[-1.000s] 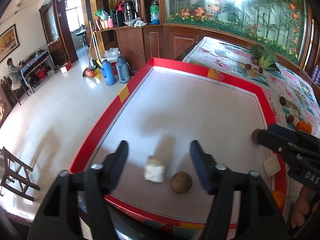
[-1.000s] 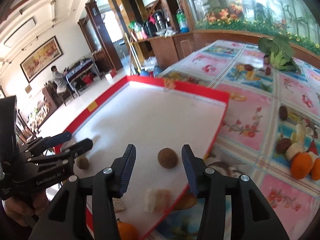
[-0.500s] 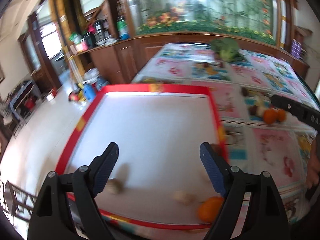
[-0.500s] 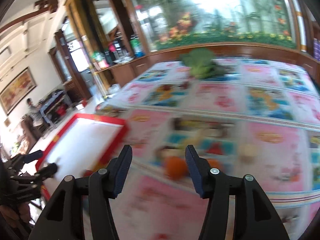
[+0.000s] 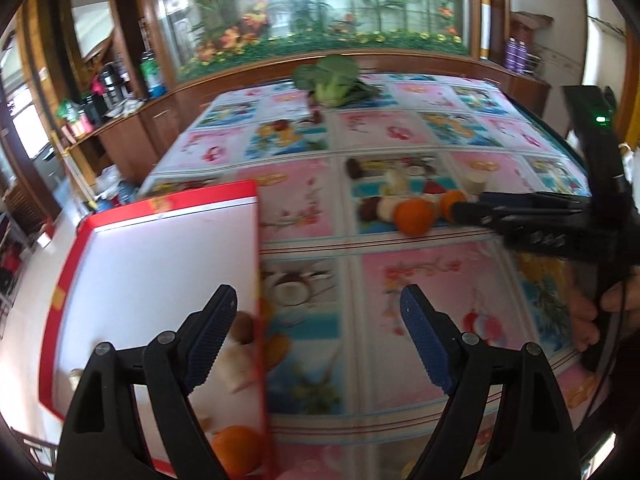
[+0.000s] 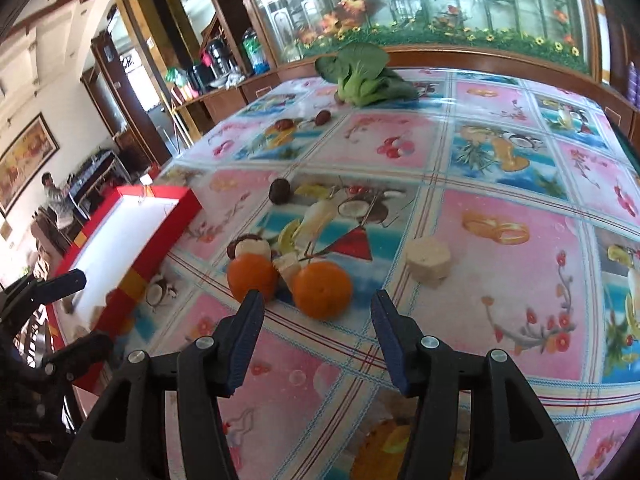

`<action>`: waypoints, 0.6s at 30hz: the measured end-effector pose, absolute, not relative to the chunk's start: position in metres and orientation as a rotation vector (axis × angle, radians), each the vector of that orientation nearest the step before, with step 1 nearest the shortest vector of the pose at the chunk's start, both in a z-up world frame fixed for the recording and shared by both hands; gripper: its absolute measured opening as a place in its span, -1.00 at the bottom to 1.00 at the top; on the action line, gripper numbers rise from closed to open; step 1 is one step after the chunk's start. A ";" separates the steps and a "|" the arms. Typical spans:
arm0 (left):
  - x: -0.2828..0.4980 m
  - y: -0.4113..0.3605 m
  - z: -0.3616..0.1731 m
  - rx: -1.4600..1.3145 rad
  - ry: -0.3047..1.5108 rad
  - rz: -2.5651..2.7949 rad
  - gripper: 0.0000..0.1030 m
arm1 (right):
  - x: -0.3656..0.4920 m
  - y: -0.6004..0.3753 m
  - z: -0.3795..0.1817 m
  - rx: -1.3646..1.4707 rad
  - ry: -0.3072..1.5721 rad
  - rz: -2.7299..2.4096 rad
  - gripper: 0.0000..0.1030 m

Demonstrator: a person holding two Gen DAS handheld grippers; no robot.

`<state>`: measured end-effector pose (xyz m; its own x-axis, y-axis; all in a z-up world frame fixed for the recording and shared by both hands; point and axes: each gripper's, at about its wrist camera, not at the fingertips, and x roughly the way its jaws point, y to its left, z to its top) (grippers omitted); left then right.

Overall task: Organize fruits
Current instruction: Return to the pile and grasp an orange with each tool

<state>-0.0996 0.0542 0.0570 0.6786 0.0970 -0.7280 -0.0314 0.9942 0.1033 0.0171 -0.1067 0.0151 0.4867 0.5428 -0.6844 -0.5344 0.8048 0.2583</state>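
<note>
A red-rimmed white tray (image 5: pixel 248 196) (image 6: pixel 188 200) lies at the table's left edge. In the left wrist view it holds an orange (image 5: pixel 236 450) and pale fruit pieces near its front corner. Two oranges (image 6: pixel 322 288) (image 6: pixel 252 276) lie on the tablecloth with pale fruit pieces (image 6: pixel 428 258) and dark round fruits (image 6: pixel 279 191) around them. My right gripper (image 6: pixel 316 302) is open and empty, just short of the nearer orange. My left gripper (image 5: pixel 316 304) is open and empty over the tray's right rim. The right gripper's tip also shows in the left wrist view (image 5: pixel 460 210), close beside the oranges (image 5: pixel 414 216).
A leafy green vegetable (image 6: pixel 364 76) lies at the far end of the table, with two dark red fruits (image 6: pixel 322 118) in front of it. A wooden counter with bottles stands beyond the table on the left. The floor drops off left of the tray.
Both grippers have swung right, away from the tray toward the table's middle. The right gripper has come close to the two oranges. Both stay open.
</note>
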 end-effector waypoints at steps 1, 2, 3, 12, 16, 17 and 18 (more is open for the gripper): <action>-0.097 0.051 0.055 0.082 0.826 0.051 0.63 | 0.019 -0.105 0.013 0.010 0.849 0.657 0.07; -0.097 0.048 0.054 0.081 0.828 0.040 0.61 | 0.021 -0.105 0.011 0.015 0.858 0.658 0.07; -0.094 0.045 0.052 0.078 0.832 0.023 0.58 | 0.023 -0.105 0.010 0.026 0.868 0.654 0.07; -0.072 0.036 0.039 0.031 0.881 -0.064 0.24 | 0.034 -0.109 0.008 0.106 0.875 0.654 -0.06; -0.061 0.030 0.038 0.033 0.889 -0.079 0.24 | 0.037 -0.110 0.007 0.116 0.886 0.666 -0.37; -0.058 0.028 0.037 0.028 0.894 -0.094 0.24 | 0.037 -0.110 0.007 0.112 0.887 0.665 -0.39; -0.055 0.026 0.036 0.026 0.901 -0.107 0.24 | 0.036 -0.111 0.008 0.113 0.895 0.667 -0.40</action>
<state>-0.0550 0.0262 0.0364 0.6159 -0.0820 -0.7836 0.1040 0.9943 -0.0222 0.0362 -0.1105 0.0081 0.4398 0.5811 -0.6848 -0.4898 0.7943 0.3595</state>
